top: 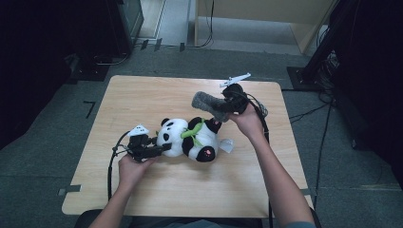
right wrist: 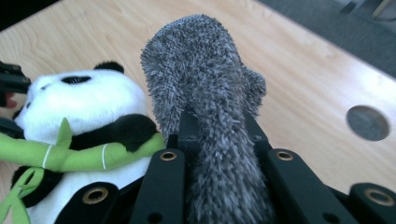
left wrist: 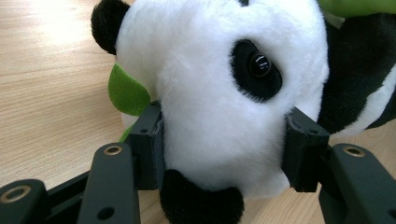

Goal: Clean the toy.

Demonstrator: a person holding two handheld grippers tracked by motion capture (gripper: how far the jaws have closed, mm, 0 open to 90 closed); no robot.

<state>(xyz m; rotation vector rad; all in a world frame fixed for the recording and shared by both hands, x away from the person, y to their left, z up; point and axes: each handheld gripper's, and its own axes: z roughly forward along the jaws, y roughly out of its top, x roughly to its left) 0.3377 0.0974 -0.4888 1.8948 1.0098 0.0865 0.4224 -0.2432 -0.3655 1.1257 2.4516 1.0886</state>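
Note:
A black-and-white panda plush (top: pixel 192 138) holding a green bamboo stalk (top: pixel 191 130) lies on its side in the middle of the wooden table (top: pixel 142 95). My left gripper (top: pixel 164 148) is shut on the panda's head (left wrist: pixel 219 93), its pads (left wrist: pixel 152 149) pressing into the white fur from both sides. My right gripper (top: pixel 221 108) hangs above the table, just beyond the panda's body, shut on a grey fuzzy cloth (top: pixel 205 103). In the right gripper view the grey fuzzy cloth (right wrist: pixel 205 74) sticks up and forward out of the right gripper (right wrist: pixel 217 128), with the panda (right wrist: pixel 79 105) below at the left.
A round hole (right wrist: pixel 367 122) sits in the tabletop near the far right corner. A white tag (top: pixel 226 145) lies beside the panda. Cables (top: pixel 328 123) run across the grey floor to the right of the table, and dark stands (top: pixel 328 42) rise behind it.

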